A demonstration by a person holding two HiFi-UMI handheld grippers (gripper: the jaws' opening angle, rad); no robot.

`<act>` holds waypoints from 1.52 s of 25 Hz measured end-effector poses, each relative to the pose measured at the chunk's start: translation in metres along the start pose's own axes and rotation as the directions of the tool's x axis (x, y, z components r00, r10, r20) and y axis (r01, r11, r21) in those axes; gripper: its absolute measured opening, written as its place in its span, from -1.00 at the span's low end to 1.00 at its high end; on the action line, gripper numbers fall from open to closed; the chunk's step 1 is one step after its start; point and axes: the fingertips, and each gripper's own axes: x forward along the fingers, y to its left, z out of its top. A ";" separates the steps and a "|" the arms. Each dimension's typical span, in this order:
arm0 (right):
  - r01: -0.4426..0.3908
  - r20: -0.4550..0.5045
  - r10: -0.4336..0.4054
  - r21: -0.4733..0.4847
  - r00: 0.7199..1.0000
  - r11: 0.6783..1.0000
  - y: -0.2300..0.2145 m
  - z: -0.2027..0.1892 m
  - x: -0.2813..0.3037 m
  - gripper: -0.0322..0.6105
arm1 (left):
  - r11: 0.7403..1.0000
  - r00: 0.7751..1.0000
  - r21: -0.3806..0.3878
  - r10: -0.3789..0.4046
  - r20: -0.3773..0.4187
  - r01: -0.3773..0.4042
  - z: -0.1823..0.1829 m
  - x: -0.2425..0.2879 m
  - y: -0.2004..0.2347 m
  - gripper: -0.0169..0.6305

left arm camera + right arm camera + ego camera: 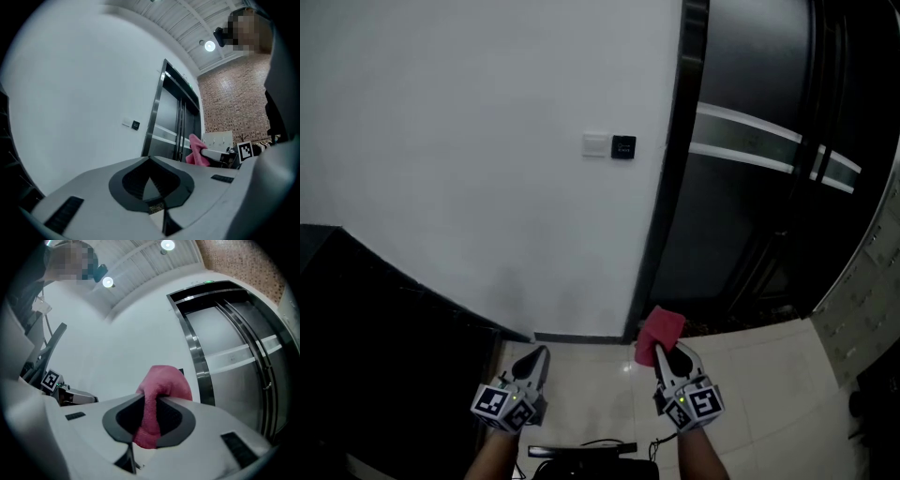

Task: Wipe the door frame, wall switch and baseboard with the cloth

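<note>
I am pinching the pink cloth [659, 334] in the right gripper [674, 352], jaws clamped on it, low by the foot of the dark door frame [670, 178]. The left gripper [538, 356] is hanging alongside, jaws together and empty. The wall switch [623, 147] is sitting higher up the white wall [469, 169].

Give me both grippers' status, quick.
Left gripper: closed, empty.
Right gripper: closed on the pink cloth.
</note>
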 end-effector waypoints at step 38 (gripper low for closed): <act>-0.074 -0.034 0.111 -0.919 0.993 0.388 -0.227 0.091 0.522 -0.70 | 0.988 0.995 0.143 0.075 -0.060 -0.065 -0.025 0.417 0.199 -0.94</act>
